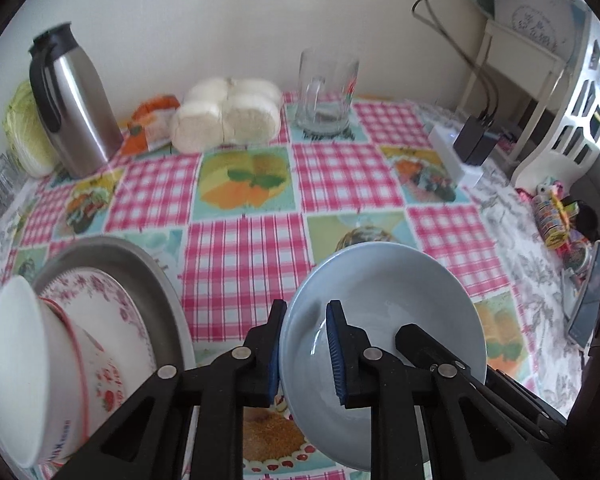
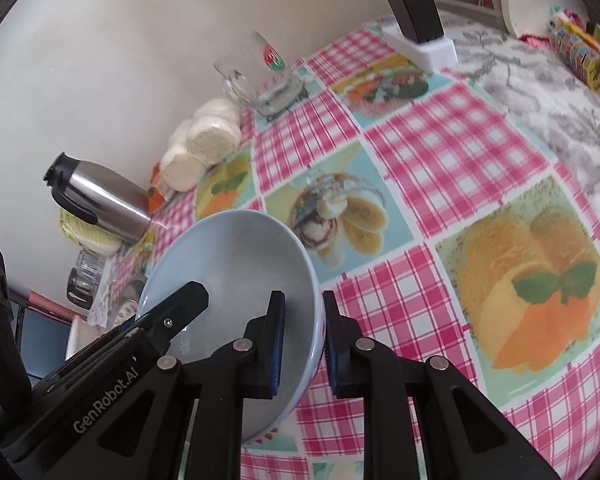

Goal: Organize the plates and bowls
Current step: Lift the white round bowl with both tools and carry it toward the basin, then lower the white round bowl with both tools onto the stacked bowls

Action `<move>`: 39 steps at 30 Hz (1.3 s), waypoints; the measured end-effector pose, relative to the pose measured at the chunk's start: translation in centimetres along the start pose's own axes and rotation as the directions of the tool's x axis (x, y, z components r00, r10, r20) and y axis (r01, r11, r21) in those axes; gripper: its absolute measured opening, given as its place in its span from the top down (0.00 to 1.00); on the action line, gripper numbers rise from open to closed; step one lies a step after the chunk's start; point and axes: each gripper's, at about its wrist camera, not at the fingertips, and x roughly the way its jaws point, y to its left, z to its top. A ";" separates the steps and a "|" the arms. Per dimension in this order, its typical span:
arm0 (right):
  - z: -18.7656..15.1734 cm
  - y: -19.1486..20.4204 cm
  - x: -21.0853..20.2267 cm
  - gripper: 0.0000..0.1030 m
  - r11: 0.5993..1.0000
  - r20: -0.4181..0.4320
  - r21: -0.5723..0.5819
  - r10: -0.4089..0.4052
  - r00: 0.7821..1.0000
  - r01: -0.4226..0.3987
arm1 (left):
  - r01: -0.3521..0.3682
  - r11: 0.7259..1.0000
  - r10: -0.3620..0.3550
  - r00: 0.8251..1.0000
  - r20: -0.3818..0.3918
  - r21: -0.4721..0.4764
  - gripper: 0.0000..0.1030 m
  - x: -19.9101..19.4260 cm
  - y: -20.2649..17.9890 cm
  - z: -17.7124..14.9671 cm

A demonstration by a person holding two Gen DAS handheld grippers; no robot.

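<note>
Checked tablecloth [image 1: 244,264] covered the table. Nearest, the left gripper [image 1: 306,354] and the right gripper [image 2: 303,346] each clamped narrowly on opposite rims of the pale blue bowl [image 1: 384,320]. To its left a floral plate [image 1: 112,320] lay in a metal tray [image 1: 140,264]. Far behind stood a steel flask [image 1: 74,104].

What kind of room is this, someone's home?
Most likely a home dining or kitchen table: a food-print checked tablecloth, a steel thermos jug beside a cabbage, and wrapped steamed buns by the wall.
</note>
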 end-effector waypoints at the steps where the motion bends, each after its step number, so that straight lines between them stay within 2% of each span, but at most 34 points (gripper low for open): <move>1: 0.2 0.4 -0.7 0.82 1.000 0.015 -0.004 0.003 1.000 -0.003 | 0.005 1.000 -0.005 1.000 0.015 0.002 0.78 -0.7 0.0 0.2; 7: 0.9 2.4 -4.4 0.82 1.000 0.090 -0.016 0.024 0.996 -0.023 | 0.024 1.000 -0.025 0.996 0.091 0.012 0.78 -4.6 -0.1 1.2; 16: 0.9 5.1 -7.3 0.82 0.998 0.160 -0.037 0.054 0.986 -0.049 | 0.031 0.999 -0.029 0.989 0.145 -0.010 0.78 -8.0 1.2 1.3; 24: 0.4 7.3 -7.5 0.82 0.996 0.158 -0.060 0.067 0.985 -0.058 | 0.046 0.998 -0.037 0.985 0.166 -0.049 0.78 -9.8 3.6 0.9; 39: -1.7 14.1 -6.3 0.81 0.984 0.134 -0.159 0.103 0.986 -0.081 | 0.065 0.982 -0.030 0.981 0.192 -0.178 0.78 -12.2 11.3 -0.2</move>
